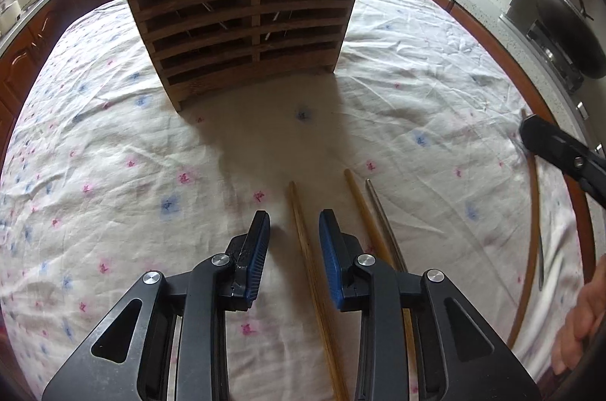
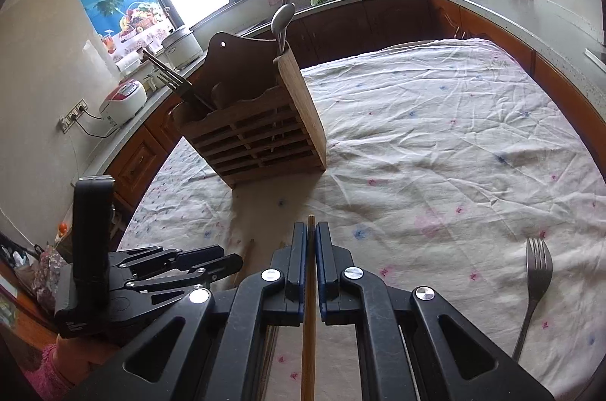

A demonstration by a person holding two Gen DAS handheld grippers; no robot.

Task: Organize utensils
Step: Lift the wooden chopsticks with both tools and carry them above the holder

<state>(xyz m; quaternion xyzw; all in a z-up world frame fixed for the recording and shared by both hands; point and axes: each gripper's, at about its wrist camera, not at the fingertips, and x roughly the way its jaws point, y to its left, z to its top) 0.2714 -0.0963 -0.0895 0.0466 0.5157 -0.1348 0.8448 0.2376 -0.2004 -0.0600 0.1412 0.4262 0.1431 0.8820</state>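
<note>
While the left tool (image 1: 293, 223) sits low over the cloth-covered counter (image 1: 113, 143), its blue-padded jaws stand apart, straddling a wooden chopstick (image 1: 303, 242) without touching it. Just right of that tool lie a second wooden chopstick (image 1: 361, 207) and a metal chopstick (image 1: 382, 215), side by side. Right tool (image 2: 311, 242): jaws nearly closed, clamped on a wooden chopstick (image 2: 308, 325) whose tip pokes just past the pads; tool is level, pointed at the wooden utensil holder (image 2: 257, 132). Holder stands upright on the counter, well ahead of both tools, with a spoon (image 2: 282, 18) and dark handles in it. Fork (image 2: 536, 283) lies on the cloth, right of the right tool.
</note>
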